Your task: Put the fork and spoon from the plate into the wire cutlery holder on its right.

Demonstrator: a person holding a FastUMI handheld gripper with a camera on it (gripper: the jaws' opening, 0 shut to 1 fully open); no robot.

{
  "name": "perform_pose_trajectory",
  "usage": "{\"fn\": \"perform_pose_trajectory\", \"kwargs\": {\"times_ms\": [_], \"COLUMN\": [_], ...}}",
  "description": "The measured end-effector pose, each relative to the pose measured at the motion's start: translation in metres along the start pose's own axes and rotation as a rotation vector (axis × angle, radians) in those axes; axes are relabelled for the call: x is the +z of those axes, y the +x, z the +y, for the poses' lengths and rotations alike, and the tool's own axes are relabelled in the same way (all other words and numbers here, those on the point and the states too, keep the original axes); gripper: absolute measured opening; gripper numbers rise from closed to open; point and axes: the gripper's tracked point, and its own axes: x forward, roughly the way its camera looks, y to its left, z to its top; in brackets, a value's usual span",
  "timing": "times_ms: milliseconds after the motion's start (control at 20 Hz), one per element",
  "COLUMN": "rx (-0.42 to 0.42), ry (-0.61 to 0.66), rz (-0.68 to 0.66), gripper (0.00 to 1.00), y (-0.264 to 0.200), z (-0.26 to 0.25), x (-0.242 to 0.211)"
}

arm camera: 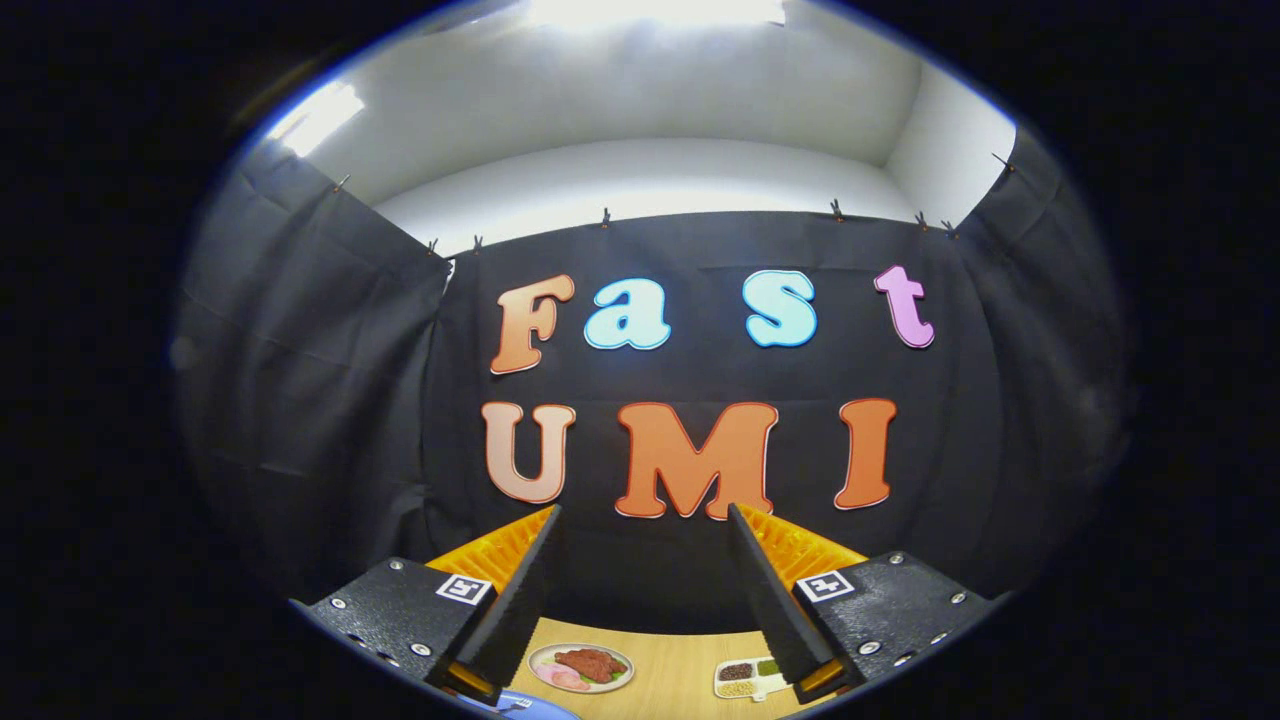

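the gripper (645, 525) is seen raised and pointed toward the booth wall, its two fingers (520, 590) spread wide apart with nothing held between them; black ridged pads face inward, orange ribbed backing is seen behind each, and a small square marker is fixed on each black finger mount. a wooden table (670, 690) is seen low down between the fingers. closest, just inside the left finger's base, a sliver of a blue plate (535, 708) is found, with a pale end of cutlery, possibly the fork, resting at its rim; which piece it is cannot be told, and the spoon cannot be made out. a little further on the table, between the fingers, a round white plate of food (581, 667) with brown and pink pieces is set. just beside the right finger, a white divided tray (748, 678) with dark, green and yellow portions is placed. beyond the table, black cloth is hung as the wall, clipped along its top edge, with a white wall and bright ceiling lights above.
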Motion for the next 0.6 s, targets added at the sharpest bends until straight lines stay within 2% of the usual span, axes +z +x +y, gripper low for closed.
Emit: {"fn": "perform_pose_trajectory", "kwargs": {"times_ms": [600], "rx": [0.054], "ry": [0.024], "rz": [0.12], "gripper": [0.96], "y": [0.013], "z": [0.082], "x": [-0.053]}}
